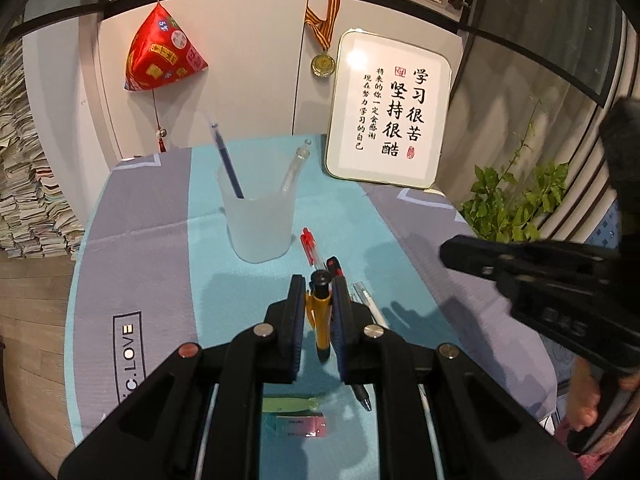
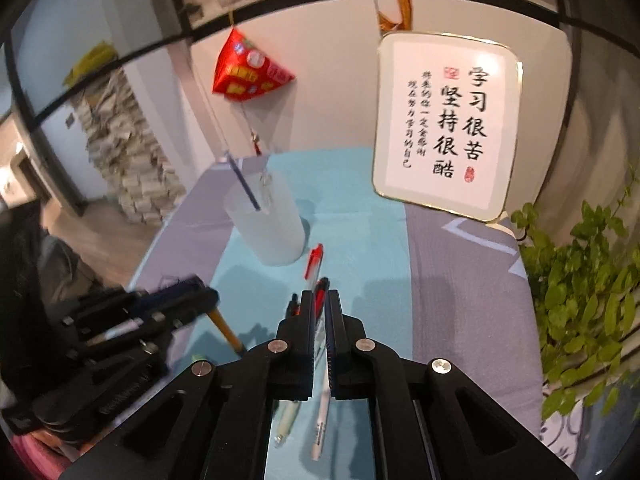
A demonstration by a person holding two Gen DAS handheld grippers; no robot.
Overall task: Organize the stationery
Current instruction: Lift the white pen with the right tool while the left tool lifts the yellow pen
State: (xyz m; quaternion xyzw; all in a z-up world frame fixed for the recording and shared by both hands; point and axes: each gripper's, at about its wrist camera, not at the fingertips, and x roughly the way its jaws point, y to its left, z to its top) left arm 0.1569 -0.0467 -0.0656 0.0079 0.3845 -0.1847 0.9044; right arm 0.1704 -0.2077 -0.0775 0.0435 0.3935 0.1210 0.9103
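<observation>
Between the left hand-held gripper's (image 1: 318,286) pads sits a pinched yellow pen (image 1: 320,316). Right hand-held gripper (image 2: 319,300) pinches a white pen (image 2: 322,400).

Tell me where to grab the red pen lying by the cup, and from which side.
Grip the red pen mid-barrel, coming from above with jaws across its width. It lies flat on the cloth, its cap end close beside the cup, so the middle looks like the freest spot.

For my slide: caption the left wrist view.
Left claw grips a yellow pen before the frosted cup.
</observation>
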